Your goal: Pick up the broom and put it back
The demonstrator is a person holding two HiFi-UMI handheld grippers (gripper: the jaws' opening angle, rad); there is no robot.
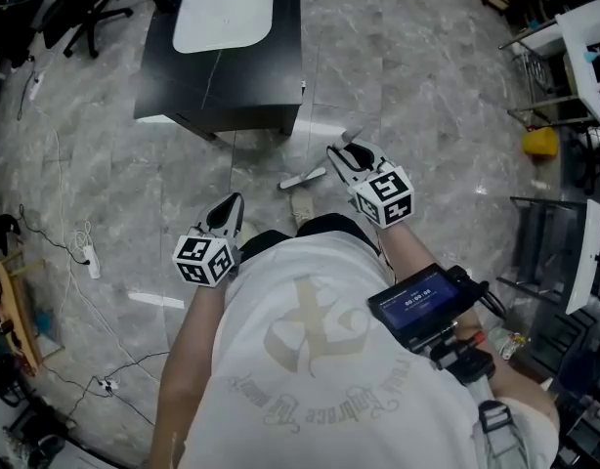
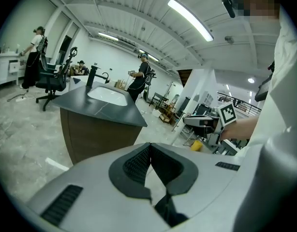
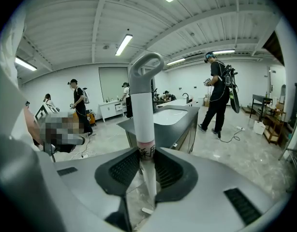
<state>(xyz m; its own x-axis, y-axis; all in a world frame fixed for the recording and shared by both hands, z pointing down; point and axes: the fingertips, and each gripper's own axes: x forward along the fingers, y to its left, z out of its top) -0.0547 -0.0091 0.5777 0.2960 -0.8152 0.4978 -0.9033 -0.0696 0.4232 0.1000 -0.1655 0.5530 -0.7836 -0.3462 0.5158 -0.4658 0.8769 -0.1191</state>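
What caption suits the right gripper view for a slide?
The right gripper clamps a white broom handle in its jaws; dark counter with sink behind.

Grey marble floor [image 1: 417, 125], a dark counter [image 1: 280, 66] with a white sink [image 1: 227, 8], strip lights [image 2: 189, 18] overhead.

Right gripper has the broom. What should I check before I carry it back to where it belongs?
1. Right gripper shut on the broom: ok.
2. Left gripper shut, nothing between its jaws, free to help: ok.
3. Broom lifted off the floor: cannot tell.
4. Room ahead: the dark counter stands close in front of the handle: not ok.
5. Bystander stands well apart from the broom: ok.
6. Storage place in view: cannot tell.
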